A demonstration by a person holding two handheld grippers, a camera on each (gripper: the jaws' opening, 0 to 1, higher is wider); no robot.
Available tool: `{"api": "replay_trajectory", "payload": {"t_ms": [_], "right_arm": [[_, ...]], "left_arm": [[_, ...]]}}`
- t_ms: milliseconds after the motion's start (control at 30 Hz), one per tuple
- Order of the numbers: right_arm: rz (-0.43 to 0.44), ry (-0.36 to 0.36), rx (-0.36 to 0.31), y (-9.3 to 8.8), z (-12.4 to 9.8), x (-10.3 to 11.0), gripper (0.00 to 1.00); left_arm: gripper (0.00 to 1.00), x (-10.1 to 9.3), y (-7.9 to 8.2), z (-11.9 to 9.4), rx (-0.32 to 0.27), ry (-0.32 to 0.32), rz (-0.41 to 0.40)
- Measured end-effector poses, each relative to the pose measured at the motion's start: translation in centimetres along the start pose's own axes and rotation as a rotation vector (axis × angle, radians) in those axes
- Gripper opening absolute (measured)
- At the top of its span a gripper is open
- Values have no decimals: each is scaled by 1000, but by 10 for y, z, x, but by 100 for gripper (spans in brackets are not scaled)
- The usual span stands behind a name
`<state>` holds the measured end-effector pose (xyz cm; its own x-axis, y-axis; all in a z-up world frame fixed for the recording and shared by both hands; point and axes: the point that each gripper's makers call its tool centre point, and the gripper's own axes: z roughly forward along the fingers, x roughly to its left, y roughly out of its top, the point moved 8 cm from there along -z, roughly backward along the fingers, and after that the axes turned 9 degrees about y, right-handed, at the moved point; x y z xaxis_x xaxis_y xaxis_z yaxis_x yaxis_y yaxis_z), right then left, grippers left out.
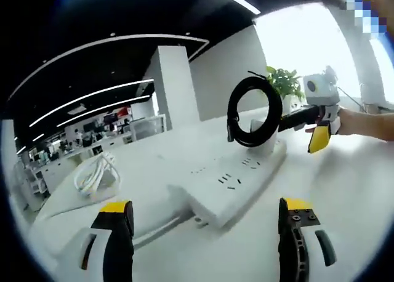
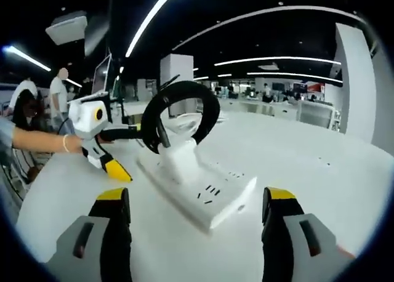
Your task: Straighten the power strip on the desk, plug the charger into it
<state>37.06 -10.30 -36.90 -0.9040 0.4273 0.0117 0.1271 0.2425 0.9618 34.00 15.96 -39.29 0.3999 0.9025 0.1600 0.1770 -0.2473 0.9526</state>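
Left gripper: jaws standing wide apart at the bottom of the left gripper view, grasping nothing, hovering over the white desk just short of the power strip's near end.

Right gripper: jaws likewise spread apart and empty in the right gripper view, the power strip lying between and beyond them. In the left gripper view this gripper is showing beyond the strip's far end, a hand gripping it; its jaw state cannot be told there.

Power strip: white, lying flat on the desk, running diagonally away from both cameras, several sockets showing unoccupied.

Charger: white block standing upright on the strip's far portion, apparently seated in a socket.

Black cable coil: looped ring rising above the charger.

White coiled cord: lying on the desk, well apart from the strip.

Potted plant: standing behind the charger.
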Motion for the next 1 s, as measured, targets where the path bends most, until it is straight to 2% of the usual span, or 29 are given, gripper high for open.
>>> {"api": "replay_trajectory", "payload": {"t_ms": [100,233,367,467,600,700,933,1000], "right_arm": [[7,4,6,-2,0,1,83],[24,16,10,-4,0,4,79],[25,14,14,-5,0,2,78],[29,15,13,-6,1,0,77],[32,13,12,-7,2,-2,70],[20,27,25,-9,2,-2,59],[-4,4,56,-11,5,-4,56],[-13,-9,69,-12,4,-5,53]], "left_arm": [[99,-4,-2,0,8,-53,-31],[99,-8,-1,1,0,-86,-32],[99,-11,-2,3,18,-115,-55],[98,-11,-1,4,18,-116,-47],[87,-10,1,6,17,-112,-37],[82,-9,1,6,23,-109,-32],[69,-15,2,8,22,-127,-11],[64,-13,3,10,24,-108,-7]]}}
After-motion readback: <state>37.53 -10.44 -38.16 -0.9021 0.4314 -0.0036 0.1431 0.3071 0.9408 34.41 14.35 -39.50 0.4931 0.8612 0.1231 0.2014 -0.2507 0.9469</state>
